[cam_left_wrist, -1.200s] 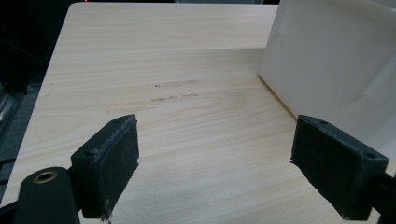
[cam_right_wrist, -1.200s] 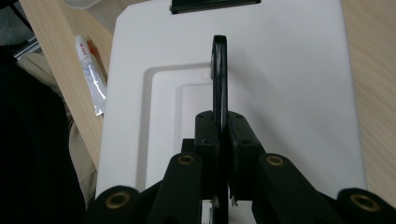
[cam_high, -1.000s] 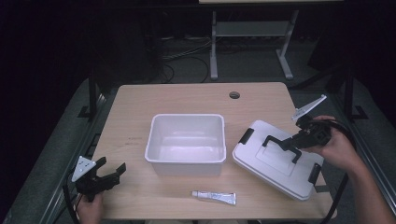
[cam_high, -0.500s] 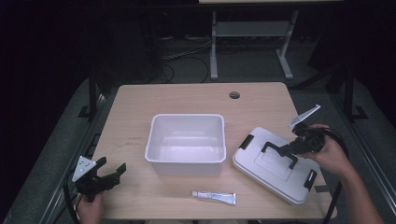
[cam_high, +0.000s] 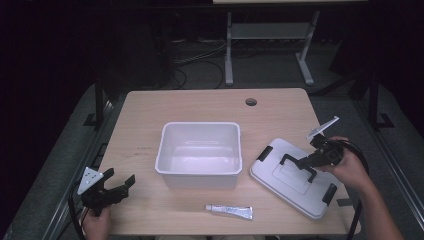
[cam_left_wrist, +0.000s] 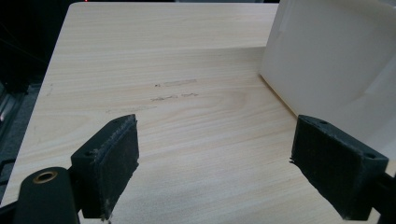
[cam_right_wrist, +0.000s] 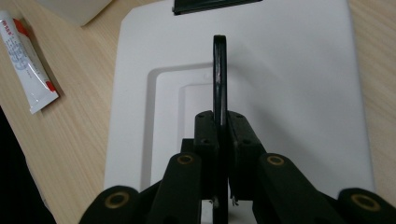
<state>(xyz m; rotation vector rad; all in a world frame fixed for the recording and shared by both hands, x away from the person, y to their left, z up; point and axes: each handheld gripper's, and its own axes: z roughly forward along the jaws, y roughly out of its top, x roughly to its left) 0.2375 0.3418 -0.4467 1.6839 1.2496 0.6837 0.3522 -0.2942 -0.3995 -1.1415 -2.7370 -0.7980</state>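
Handle (cam_right_wrist: 220, 79) ends vanish inside right claw (cam_right_wrist: 220, 135) — lid (cam_high: 295, 177) front cropped.

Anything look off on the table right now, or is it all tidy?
Nothing is spilled or damaged. The lid lies askew on the table, right of the open white bin rather than on it, with the right gripper shut on its black handle. The tube lies flat near the front edge. The left gripper is open, apart from everything.

The right tongs (cam_high: 306, 161) grip the black handle (cam_high: 298, 167) of the white lid (cam_high: 292, 184) lying on the table (cam_high: 200, 107).
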